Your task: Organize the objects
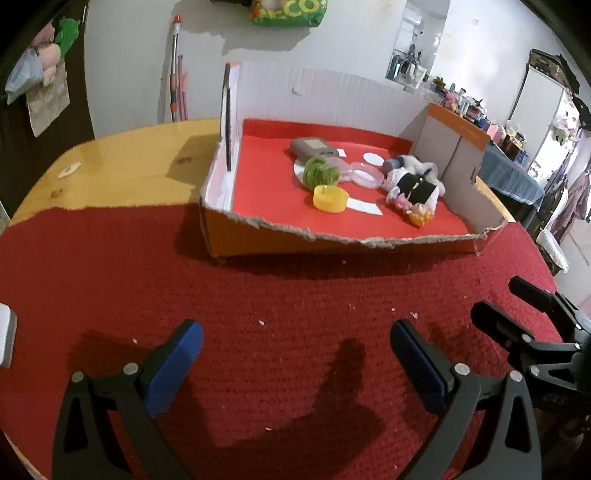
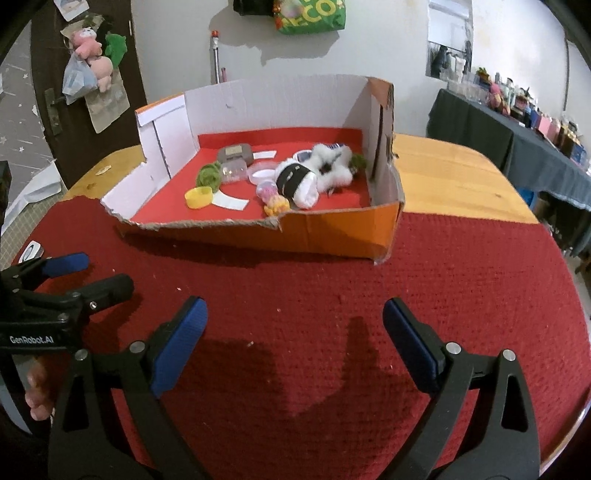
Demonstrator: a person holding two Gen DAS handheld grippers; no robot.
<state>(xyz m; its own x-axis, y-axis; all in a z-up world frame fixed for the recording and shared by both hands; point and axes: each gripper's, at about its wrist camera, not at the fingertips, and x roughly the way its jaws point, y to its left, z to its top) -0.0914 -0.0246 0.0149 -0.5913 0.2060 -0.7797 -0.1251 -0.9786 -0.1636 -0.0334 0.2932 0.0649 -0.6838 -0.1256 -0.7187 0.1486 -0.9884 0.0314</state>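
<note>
Left gripper (image 1: pixel 295 354): blue-padded jaws spread wide, nothing between them, angled down over the red knitted mat (image 1: pixel 258 295). Right gripper (image 2: pixel 293 332): jaws spread fully, likewise empty, tilted down over the same mat, beside the left one. Fingers (image 2: pixel 37 391) of a person's hand show at the left edge of the right wrist view, under the left gripper's body.

Surface: wooden table (image 1: pixel 129 158), light varnish, the mat covering its near part. Room: white wall, a green bag (image 2: pixel 310 16) hung high, soft toys (image 2: pixel 92 55) on a dark door, a cluttered side table under a dark cloth (image 2: pixel 498 133).

Cardboard box (image 2: pixel 332 232): orange outside, white inside, red floor lining, front wall torn low and ragged; stands on the mat's far edge, well apart from both grippers. Contents, grouped towards the middle and right: yellow cap (image 2: pixel 199 196), green tuft (image 2: pixel 207 173), grey device (image 2: pixel 234 153), clear round lid (image 2: pixel 260 172), black-and-white plush toy (image 2: pixel 306 177), white paper slips (image 2: pixel 231 201).
</note>
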